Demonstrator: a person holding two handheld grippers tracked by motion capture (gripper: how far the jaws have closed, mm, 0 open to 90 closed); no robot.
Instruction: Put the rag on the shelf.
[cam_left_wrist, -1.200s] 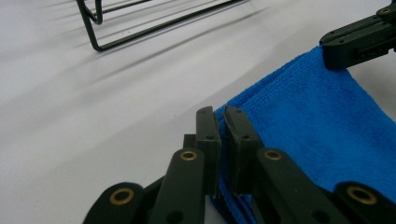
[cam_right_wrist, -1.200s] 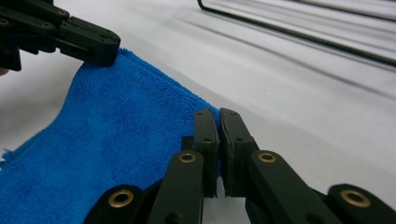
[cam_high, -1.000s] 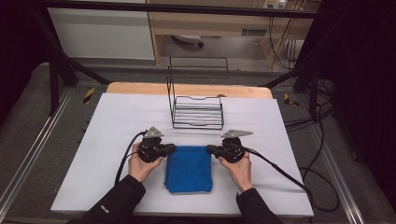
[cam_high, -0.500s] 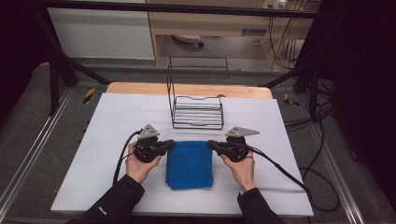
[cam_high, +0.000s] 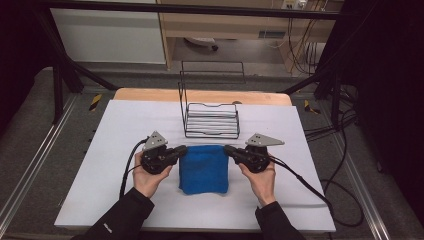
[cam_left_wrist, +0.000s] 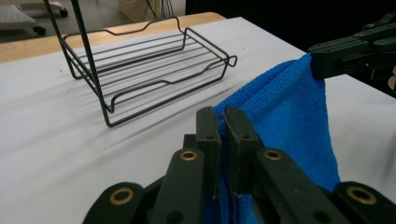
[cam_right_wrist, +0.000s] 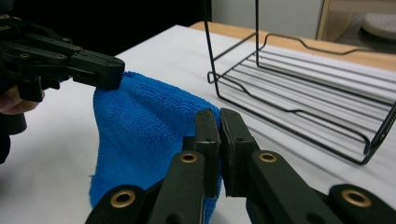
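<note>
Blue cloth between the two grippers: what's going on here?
A person holds a gripper in each hand at a white table. The left gripper is shut on the far left corner of the blue cloth and the right gripper on its far right corner, so the top edge hangs lifted between them while the lower part drapes toward the table. A black wire rack stands just beyond, untouched.

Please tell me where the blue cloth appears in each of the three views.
High view: blue cloth at centre, below the wire rack.
Left gripper view: at right, behind the near tongs.
Right gripper view: at left.
Shared landmark: the wire rack.
</note>
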